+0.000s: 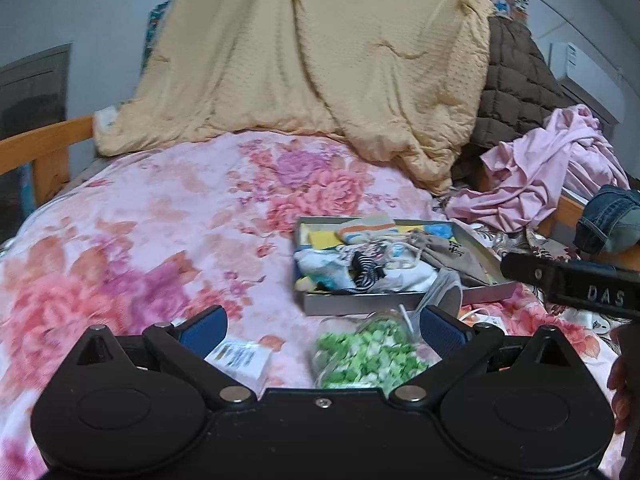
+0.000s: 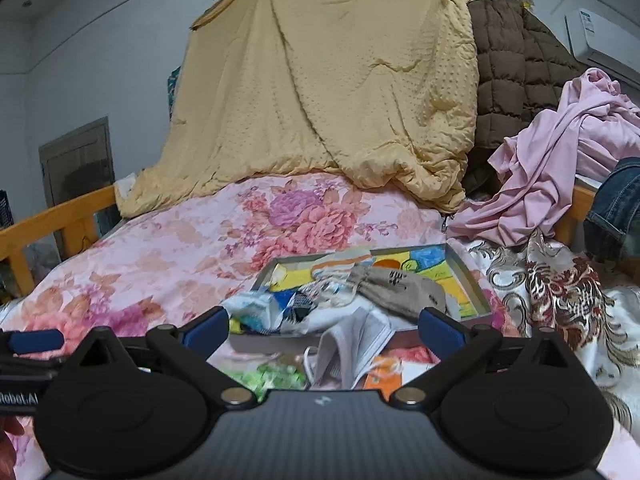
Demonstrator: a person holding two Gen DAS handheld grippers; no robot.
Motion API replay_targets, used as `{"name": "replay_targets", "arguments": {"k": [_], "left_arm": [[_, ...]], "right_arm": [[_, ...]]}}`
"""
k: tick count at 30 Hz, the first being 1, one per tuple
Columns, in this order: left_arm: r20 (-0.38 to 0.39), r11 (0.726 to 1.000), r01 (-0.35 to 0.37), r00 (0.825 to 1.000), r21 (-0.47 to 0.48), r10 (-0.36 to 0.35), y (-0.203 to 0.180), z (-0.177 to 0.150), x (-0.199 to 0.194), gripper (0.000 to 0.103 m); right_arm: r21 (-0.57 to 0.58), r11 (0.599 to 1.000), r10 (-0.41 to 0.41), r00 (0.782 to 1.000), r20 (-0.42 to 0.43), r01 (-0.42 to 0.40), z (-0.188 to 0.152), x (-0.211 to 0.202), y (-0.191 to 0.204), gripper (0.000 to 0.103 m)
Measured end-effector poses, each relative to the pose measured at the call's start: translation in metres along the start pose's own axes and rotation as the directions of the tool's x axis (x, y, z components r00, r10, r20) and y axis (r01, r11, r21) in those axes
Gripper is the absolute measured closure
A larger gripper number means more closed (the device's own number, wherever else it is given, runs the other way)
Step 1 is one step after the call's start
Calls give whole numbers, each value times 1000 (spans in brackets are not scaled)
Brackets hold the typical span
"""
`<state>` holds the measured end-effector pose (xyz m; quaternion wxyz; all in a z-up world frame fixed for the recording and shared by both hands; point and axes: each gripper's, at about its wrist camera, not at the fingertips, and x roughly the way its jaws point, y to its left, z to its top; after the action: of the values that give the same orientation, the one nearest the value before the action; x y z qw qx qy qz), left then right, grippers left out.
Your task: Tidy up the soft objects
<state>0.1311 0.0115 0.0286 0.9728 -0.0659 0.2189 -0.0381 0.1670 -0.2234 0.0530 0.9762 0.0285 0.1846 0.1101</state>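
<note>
Fingers on both tools stand spread wide with nothing between them: the left gripper (image 1: 322, 326) hangs over a bag of green pieces (image 1: 366, 356) and a small white packet (image 1: 242, 358) on the floral bedspread (image 1: 152, 220), the right gripper (image 2: 323, 326) above a grey face mask (image 2: 352, 346) draped over the near rim of the shallow box (image 2: 472, 276). Several soft things already lie in that box: a beige drawstring pouch (image 2: 396, 284), a striped sock (image 1: 366, 226), and white and blue cloth (image 2: 256, 312). By my reading the sorting is partly done; the mask, bag and packet remain outside.
</note>
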Motion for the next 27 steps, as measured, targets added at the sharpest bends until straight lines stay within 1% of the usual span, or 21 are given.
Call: {"name": "replay_targets", "arguments": {"k": [3,8,13,17,27], "left_arm": [[1,1000,-23,1000,-4,23,4,-7,-15,1],[-17,999,-40,999,-13,40,10,-18,-35,1],[-29,998,-65,998,-25,64,13,-26,-48,1],[-44,996,-81,996,-33,80,14,-31,-52,1],[-52,996,-84,995,3,84,8,-35,-55,1]], "right_arm": [[2,1000,3,1000,-14,-3,-7,-12,7,0],[-21,1000,12,1000,-23,-13,-16,-29,19,0],[-39,999,9,999,-51,-11,-27,-41,27,0],[-34,999,-1,997,-75,-1,-35,-48,30,0],[3,1000,-27,994,-111,27,-41,-51,25,0]]}}
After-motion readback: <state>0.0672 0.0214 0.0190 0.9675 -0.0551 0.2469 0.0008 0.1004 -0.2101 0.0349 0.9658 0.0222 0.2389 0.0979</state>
